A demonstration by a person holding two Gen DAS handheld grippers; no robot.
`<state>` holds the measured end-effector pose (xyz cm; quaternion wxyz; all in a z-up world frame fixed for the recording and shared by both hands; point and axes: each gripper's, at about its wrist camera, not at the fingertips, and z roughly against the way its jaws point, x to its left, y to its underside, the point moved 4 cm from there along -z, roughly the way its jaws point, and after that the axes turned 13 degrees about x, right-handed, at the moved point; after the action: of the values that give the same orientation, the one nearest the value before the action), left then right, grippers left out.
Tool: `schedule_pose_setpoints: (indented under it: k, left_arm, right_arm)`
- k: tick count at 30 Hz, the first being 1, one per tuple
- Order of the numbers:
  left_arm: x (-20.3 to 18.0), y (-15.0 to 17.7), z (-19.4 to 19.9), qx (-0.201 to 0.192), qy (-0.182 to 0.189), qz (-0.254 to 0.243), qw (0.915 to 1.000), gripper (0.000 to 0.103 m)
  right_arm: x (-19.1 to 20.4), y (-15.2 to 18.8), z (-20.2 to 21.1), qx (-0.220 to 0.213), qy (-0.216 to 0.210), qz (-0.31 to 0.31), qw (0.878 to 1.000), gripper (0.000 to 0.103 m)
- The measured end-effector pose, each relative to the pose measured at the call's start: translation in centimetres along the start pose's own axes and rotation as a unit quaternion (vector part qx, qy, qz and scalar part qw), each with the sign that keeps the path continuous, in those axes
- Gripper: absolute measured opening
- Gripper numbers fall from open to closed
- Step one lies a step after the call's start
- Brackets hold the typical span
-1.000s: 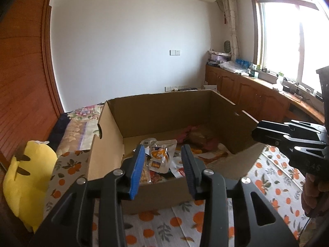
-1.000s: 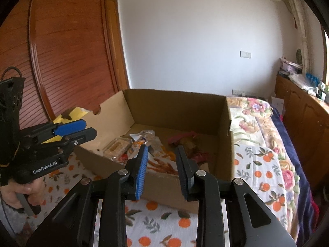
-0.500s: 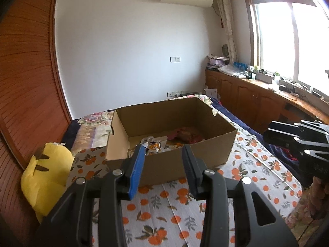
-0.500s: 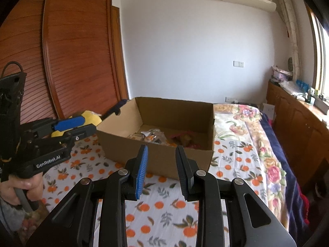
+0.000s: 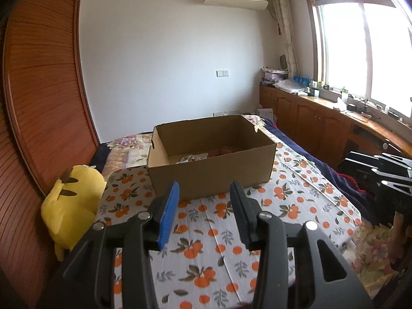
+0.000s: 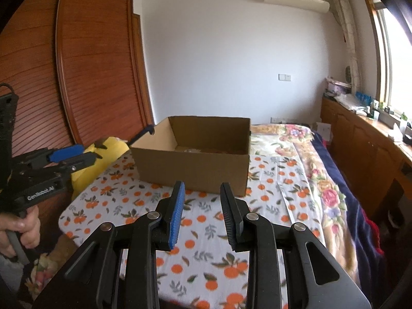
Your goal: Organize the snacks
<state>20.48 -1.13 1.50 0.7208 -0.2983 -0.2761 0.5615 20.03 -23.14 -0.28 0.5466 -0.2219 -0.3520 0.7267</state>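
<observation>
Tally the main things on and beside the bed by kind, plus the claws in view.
Cardboard box: 1
Yellow plush toy: 1
Snack packets visible inside the box: a small pile, too hidden to count
Claws: 2, the left claw and the right claw, both empty
Total countable: 4

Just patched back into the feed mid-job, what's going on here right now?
A person holds a gripper in each hand over a bed with an orange-print sheet. Both the left gripper and the right gripper are empty, aimed at a cardboard box with snack packets inside. The left jaws have just been opening, with nothing between them. A yellow plush toy lies beside the box.
</observation>
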Motion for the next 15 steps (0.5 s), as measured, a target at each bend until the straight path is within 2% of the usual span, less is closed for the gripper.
schedule_pose_setpoints:
  k: [5, 6, 7, 10, 12, 13, 14, 15]
  left_arm:
    - [-0.3, 1.4, 1.6, 0.001, 0.0, 0.013, 0.9999, 0.048]
    - [-0.4, 1.7, 2.0, 0.0, -0.001, 0.017, 0.9999, 0.05]
    - [-0.4, 1.8, 2.2, -0.002, -0.001, 0.021, 0.9998, 0.054]
    - [-0.6, 2.4, 2.9, -0.003, -0.007, 0.031, 0.9995, 0.055]
    - [-0.6, 2.7, 3.3, -0.007, -0.009, 0.036, 0.9993, 0.056]
    - [-0.6, 2.7, 3.6, -0.008, -0.012, 0.037, 0.9992, 0.06]
    - [-0.4, 2.8, 3.8, -0.009, -0.012, 0.04, 0.9991, 0.068]
    - [-0.4, 2.9, 4.2, -0.015, -0.012, 0.043, 0.9989, 0.071]
  right_arm:
    - [0.4, 1.1, 2.5, -0.001, 0.009, -0.004, 1.0, 0.034]
    - [0.5, 1.4, 2.9, -0.003, 0.011, -0.005, 1.0, 0.039]
    - [0.7, 1.7, 3.4, -0.005, 0.015, -0.007, 1.0, 0.049]
    - [1.0, 2.7, 4.5, -0.011, 0.028, -0.011, 0.999, 0.072]
    - [1.0, 3.1, 4.8, -0.012, 0.034, -0.015, 0.999, 0.079]
    - [1.0, 3.2, 4.9, -0.013, 0.041, -0.017, 0.999, 0.086]
    - [1.1, 3.3, 5.0, -0.015, 0.047, -0.016, 0.999, 0.089]
    - [1.2, 3.3, 5.1, -0.018, 0.051, -0.014, 0.998, 0.092]
